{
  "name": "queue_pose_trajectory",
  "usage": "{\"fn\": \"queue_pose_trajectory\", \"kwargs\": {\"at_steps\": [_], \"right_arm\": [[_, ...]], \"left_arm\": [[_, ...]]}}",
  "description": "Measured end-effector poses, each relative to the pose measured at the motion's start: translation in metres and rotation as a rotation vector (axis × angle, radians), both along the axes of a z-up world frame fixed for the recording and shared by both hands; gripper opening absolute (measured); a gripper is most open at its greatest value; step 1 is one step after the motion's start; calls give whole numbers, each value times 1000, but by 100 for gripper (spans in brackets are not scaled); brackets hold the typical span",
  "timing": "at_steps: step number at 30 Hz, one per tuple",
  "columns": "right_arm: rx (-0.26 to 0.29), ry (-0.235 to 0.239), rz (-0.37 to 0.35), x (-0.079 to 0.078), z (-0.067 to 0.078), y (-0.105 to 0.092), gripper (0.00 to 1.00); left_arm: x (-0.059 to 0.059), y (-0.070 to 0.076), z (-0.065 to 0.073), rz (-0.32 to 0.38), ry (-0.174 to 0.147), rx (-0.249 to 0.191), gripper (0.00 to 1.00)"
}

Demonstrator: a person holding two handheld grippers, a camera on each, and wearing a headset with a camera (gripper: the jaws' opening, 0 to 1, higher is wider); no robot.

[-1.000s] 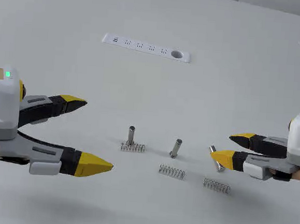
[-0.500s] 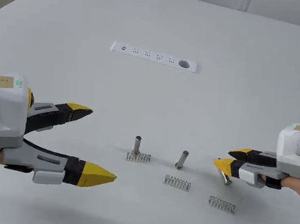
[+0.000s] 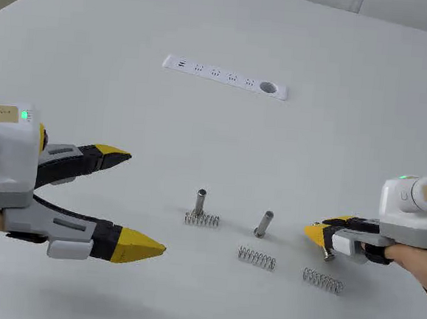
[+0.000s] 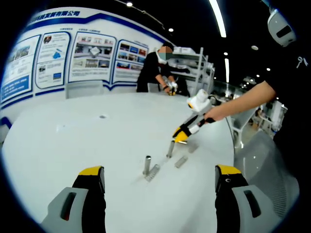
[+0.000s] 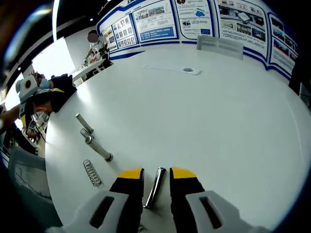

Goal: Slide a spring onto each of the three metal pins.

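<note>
Right now I am pinching the rightmost pin (image 5: 154, 188) between the jaws of my right gripper (image 5: 156, 173), low on the desk (image 3: 310, 152). My left gripper (image 3: 132, 201) is hovering with jaws wide apart, left of the other two pins (image 3: 200, 201) and three loose springs (image 3: 256, 258).

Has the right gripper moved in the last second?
Yes. The right gripper has come down and left, closer to the right spring, its jaws narrowing around a pin.

White power strip (image 3: 225, 77), white table (image 3: 96, 47), wall posters (image 4: 92, 56)
</note>
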State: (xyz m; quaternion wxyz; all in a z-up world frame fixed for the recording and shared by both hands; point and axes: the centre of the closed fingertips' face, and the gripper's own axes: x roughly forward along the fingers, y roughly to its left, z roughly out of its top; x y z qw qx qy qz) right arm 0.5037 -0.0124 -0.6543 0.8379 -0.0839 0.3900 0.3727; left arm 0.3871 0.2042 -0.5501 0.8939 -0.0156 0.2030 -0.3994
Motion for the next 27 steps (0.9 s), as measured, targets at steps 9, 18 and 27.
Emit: {"fn": "queue_pose_trajectory", "kwargs": {"at_steps": [9, 18, 27], "right_arm": [[-64, 28, -34, -1, -10, -5, 20], [-161, 9, -32, 1, -11, -5, 9], [-203, 23, -45, 1, -12, -7, 8]], "left_arm": [[-1, -1, -1, 13, -4, -6, 97], [2, 5, 5, 34, -11, -23, 96], [-3, 13, 5, 36, -7, -7, 95]]}}
